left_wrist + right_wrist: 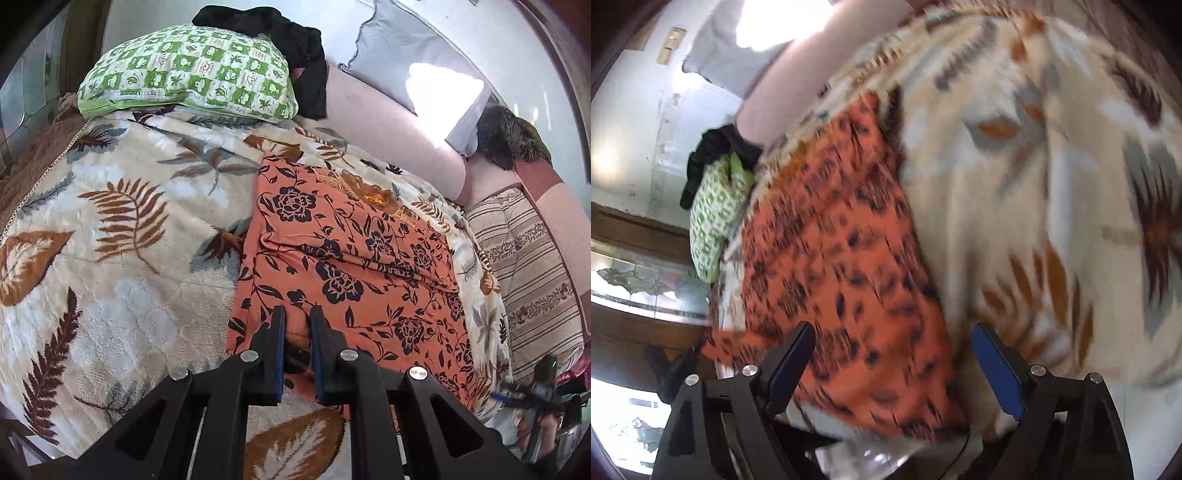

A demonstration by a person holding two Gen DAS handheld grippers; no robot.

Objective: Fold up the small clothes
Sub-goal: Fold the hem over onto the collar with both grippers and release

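Left tongs (297, 325) pinch orange floral garment (354, 236) edge; right tongs (894, 350) wide apart, empty, above it.

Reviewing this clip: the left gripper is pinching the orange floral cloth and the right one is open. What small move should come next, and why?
Probably carry the pinched near edge up and over toward the far end. The left gripper is shut on a bunch of the orange floral garment, which lies fairly flat on the leaf-print blanket, with one crease across it. The right gripper is open over the garment, holding nothing.

Orange garment (343, 258) with black flower print, spread partly folded on the bed's leaf-patterned blanket (122, 229), near edge pinched up.
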